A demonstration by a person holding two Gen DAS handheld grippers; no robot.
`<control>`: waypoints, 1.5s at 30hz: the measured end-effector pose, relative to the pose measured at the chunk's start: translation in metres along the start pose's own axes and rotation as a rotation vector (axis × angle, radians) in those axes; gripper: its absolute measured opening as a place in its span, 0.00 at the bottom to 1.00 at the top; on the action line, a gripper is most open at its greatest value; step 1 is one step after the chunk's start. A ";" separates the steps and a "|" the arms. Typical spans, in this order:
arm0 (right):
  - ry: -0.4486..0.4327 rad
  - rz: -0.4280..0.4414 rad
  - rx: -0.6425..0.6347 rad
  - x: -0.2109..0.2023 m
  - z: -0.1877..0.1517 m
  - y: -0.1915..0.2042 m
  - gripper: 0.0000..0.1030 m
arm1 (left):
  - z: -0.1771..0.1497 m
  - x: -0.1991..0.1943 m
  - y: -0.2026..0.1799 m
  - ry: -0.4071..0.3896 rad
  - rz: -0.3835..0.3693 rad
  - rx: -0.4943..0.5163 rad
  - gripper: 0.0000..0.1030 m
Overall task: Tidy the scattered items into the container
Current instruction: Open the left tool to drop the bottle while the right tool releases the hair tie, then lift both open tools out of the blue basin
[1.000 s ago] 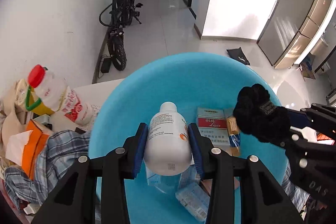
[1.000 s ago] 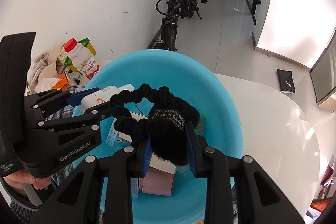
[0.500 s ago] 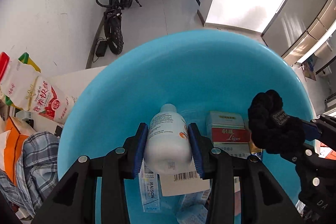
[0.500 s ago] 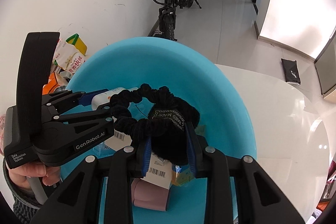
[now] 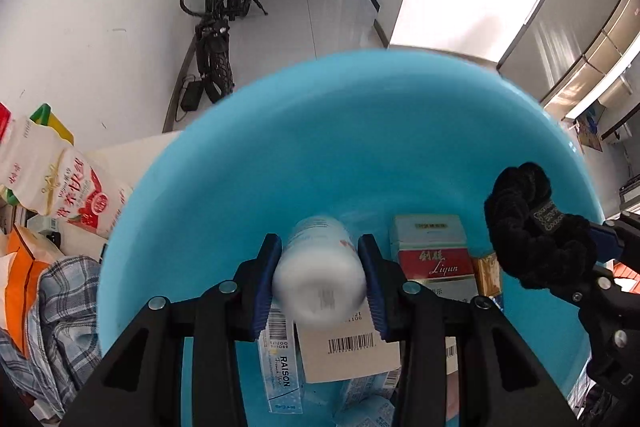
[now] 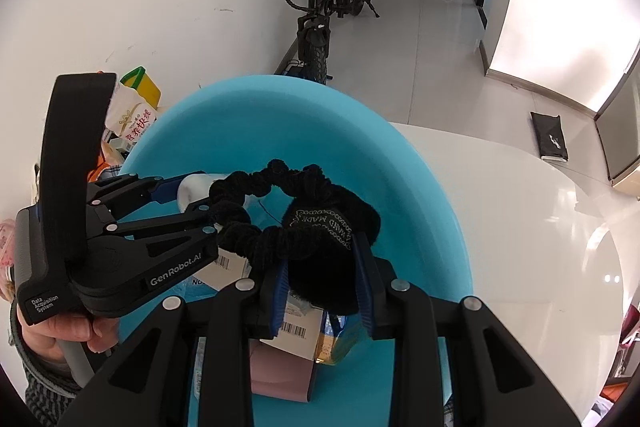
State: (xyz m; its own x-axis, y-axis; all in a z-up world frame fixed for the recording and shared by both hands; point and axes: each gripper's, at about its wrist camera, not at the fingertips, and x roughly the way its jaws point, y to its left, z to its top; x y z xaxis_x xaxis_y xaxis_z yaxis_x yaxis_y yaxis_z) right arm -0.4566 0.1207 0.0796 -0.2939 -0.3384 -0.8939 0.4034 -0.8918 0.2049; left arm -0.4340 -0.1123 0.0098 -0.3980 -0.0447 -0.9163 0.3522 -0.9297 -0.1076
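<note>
Dropped lower into the blue basin [image 5: 280,155] since a second ago, both grippers; left gripper [image 5: 320,277] now opening, white bottle [image 5: 320,283] blurred and slipping free between its jaws. Right gripper [image 6: 320,287] clenched on black scrunchie [image 6: 320,227], tagged "HAND MADE". Already in: boxes reading "Liqun" [image 5: 434,263] and "RAISON" [image 5: 280,375]. Left outside: milk bottle [image 5: 60,183], plaid cloth [image 5: 60,307]

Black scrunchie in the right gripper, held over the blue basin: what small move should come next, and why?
Probably open the right gripper and let the black scrunchie fall. It already hangs above the blue basin, over the boxes inside, while the left gripper is opening around its white bottle.
</note>
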 end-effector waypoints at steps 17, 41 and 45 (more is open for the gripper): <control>0.030 -0.024 -0.012 0.021 0.012 0.015 0.30 | -0.017 -0.038 0.016 -0.057 0.038 -0.012 0.80; -0.007 -0.031 0.028 -0.020 -0.007 0.013 0.46 | -0.036 -0.077 0.014 -0.099 0.040 -0.027 0.80; -0.046 -0.022 0.064 -0.040 -0.018 0.014 0.70 | -0.047 -0.095 0.010 -0.105 0.060 -0.035 0.82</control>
State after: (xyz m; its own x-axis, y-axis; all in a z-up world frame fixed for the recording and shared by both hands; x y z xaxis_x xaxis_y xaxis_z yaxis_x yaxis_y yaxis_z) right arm -0.4234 0.1277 0.1109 -0.3419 -0.3309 -0.8796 0.3409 -0.9159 0.2120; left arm -0.3528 -0.0997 0.0774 -0.4613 -0.1397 -0.8762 0.4069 -0.9109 -0.0690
